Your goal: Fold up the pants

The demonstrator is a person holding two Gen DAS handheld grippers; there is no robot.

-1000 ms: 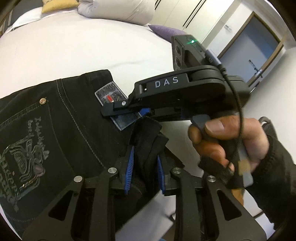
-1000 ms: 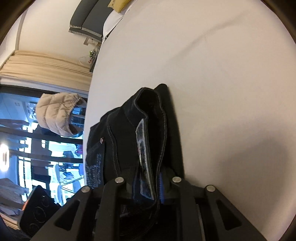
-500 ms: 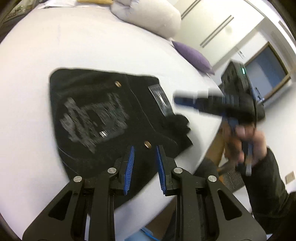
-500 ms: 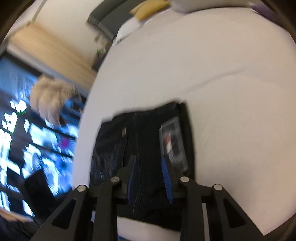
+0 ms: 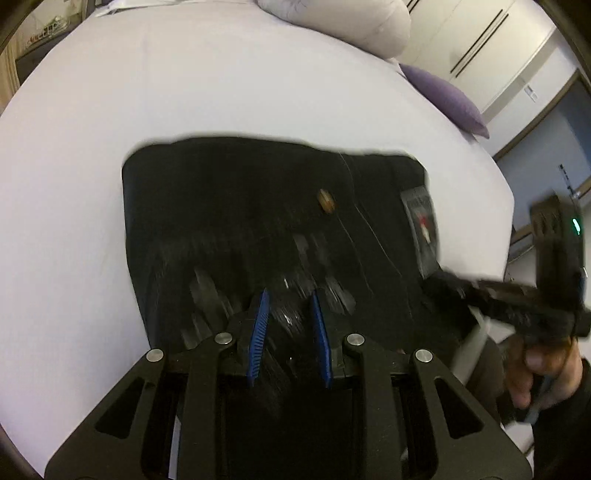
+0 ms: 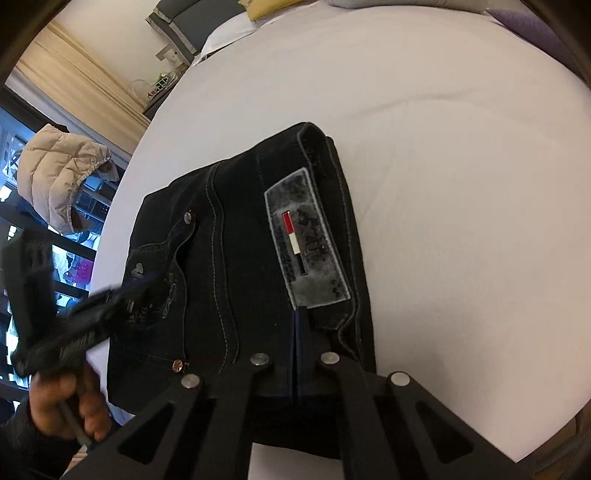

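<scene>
Black pants [image 6: 236,266] folded in compact stack on bed [image 6: 461,166]. Left gripper [image 5: 290,325] fingers apart, empty; right gripper [image 6: 297,332] fingers closed, empty. Denim prob. heavy, stiffish, non-slip; best grabbed at thick waistband edge.

Both wrist views look down close over the folded pants [image 5: 258,221] [image 6: 240,266] on the bed [image 5: 184,74] [image 6: 461,184].

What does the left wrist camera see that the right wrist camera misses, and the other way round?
Only the left wrist view shows the purple cushion, the white pillow and the open left hand-held gripper. Only the right wrist view shows the beige puffer jacket, the curtain and the shut right hand-held gripper. Both show the folded black pants with their grey patch on the white bed.
</scene>
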